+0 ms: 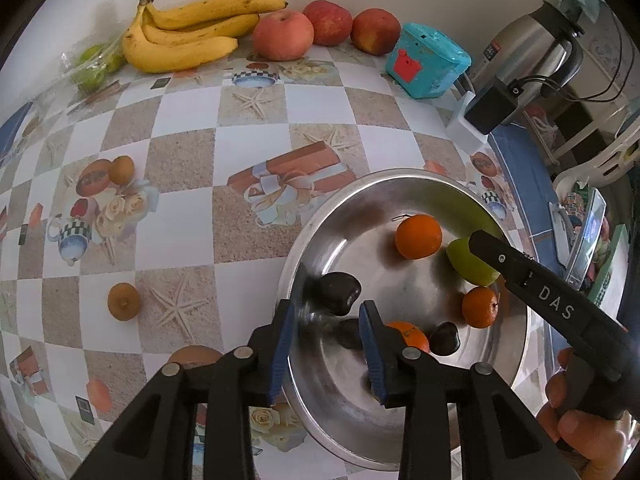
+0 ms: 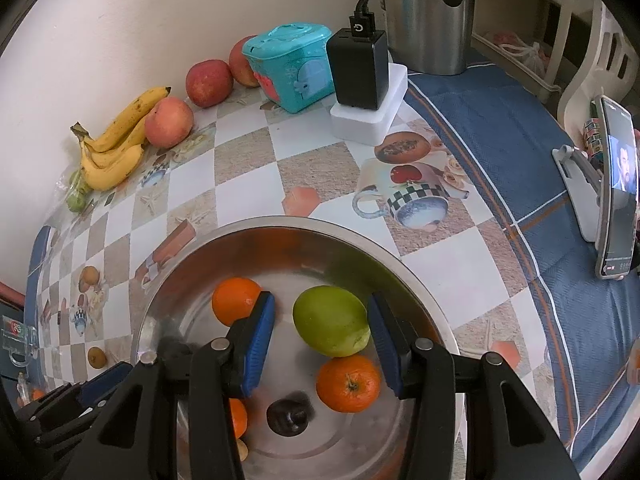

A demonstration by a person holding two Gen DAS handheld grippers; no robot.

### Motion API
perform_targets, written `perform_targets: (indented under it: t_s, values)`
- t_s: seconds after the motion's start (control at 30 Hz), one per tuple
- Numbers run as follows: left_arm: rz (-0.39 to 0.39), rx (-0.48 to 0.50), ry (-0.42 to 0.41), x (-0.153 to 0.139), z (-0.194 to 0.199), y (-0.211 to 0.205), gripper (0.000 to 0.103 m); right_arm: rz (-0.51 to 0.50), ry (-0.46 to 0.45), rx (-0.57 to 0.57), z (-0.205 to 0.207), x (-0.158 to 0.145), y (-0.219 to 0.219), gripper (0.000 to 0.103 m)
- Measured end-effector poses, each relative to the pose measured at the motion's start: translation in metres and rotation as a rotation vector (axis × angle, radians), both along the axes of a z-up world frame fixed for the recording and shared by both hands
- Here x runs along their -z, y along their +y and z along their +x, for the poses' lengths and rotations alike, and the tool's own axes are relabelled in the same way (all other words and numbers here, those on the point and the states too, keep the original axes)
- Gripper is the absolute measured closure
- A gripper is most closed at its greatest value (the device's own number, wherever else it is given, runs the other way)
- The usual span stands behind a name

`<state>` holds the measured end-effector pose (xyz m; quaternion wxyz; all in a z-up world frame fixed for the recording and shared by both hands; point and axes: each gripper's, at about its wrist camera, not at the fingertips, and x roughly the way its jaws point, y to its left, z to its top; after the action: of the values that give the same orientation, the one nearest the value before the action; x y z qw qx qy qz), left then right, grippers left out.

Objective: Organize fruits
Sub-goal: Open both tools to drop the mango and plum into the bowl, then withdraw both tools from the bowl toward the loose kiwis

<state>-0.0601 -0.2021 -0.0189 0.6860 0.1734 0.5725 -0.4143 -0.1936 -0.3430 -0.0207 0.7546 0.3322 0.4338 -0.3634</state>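
Blue-padded left tongs [image 1: 327, 332] are hanging over the near side of the steel bowl [image 1: 304, 240], jaws apart with nothing between the pads; a dark plum-like fruit [image 1: 339, 286] is lying free on the bowl floor just beyond the tips. Right tongs [image 2: 322, 322] are also standing apart, straddling the green mango [image 2: 330, 320] without the pads pressing on it. Sitting in the bowl with the mango are three oranges [image 1: 419, 236], one partly hidden behind the left tongs, and a second dark fruit [image 1: 444, 338]. On the patterned worktop [image 1: 256, 124], two small brown fruits [image 1: 124, 301] are lying left of the bowl. Along the wall, well apart, bananas [image 1: 188, 30], three apples [image 1: 283, 35] and a teal box [image 1: 426, 60] are resting.
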Motion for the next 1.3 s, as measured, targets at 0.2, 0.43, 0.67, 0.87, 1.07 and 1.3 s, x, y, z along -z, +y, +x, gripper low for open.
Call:
perform_targets:
  t_s: [0.2, 0.43, 0.67, 0.87, 1.07, 1.3]
  values:
    - [-0.009, -0.012, 0.000, -0.003, 0.004, 0.001, 0.066, -0.010, -0.008, 0.000, 0.000, -0.004, 0.001, 0.053]
    - [-0.031, -0.075, 0.009, -0.011, 0.020, 0.011, 0.066, -0.037, -0.020, -0.014, 0.003, -0.016, 0.003, 0.054]
    - [-0.039, -0.180, -0.001, -0.019, 0.047, 0.027, 0.066, -0.051, -0.023, -0.033, 0.008, -0.026, 0.009, 0.054]
    - [-0.042, -0.257, -0.015, -0.024, 0.067, 0.042, 0.066, -0.053, -0.014, -0.049, 0.013, -0.031, 0.014, 0.054]
    - [-0.038, -0.299, -0.029, -0.026, 0.078, 0.051, 0.066, -0.055, -0.008, -0.064, 0.017, -0.035, 0.020, 0.054]
    - [-0.021, -0.337, -0.036, -0.024, 0.084, 0.057, 0.039, -0.053, 0.008, -0.088, 0.023, -0.033, 0.023, 0.054]
